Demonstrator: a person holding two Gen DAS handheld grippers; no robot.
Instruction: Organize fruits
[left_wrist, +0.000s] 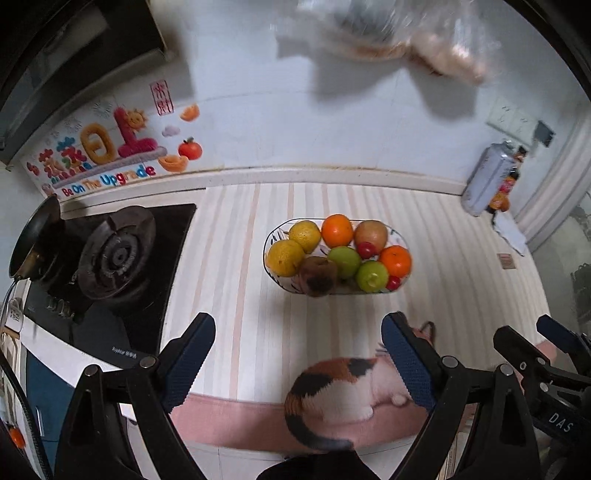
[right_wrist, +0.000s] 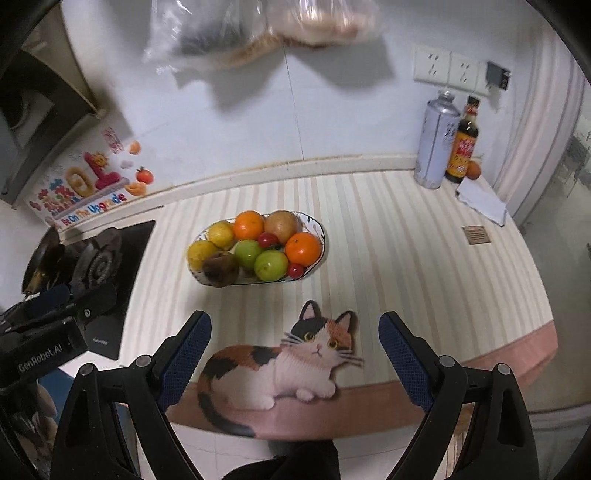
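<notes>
An oval patterned bowl (left_wrist: 275, 230) (right_wrist: 316, 225) stands on the striped counter mat, full of fruit: two yellow citrus (left_wrist: 285, 257), two oranges (left_wrist: 336, 230), two green apples (left_wrist: 372, 276), two brown kiwis (left_wrist: 318, 275) and small red fruits (left_wrist: 366, 250). My left gripper (left_wrist: 298, 352) is open and empty, held short of the bowl over the mat's front edge. My right gripper (right_wrist: 294, 349) is open and empty, above the cat picture (right_wrist: 291, 360), also short of the bowl. Each gripper shows at the side of the other's view.
A gas hob (left_wrist: 114, 254) with a small pan (left_wrist: 35, 240) lies left of the mat. A spray can (right_wrist: 437, 142), a sauce bottle (right_wrist: 463, 142) and folded paper (right_wrist: 480, 203) stand at the back right corner. Plastic bags (right_wrist: 258, 29) hang on the wall.
</notes>
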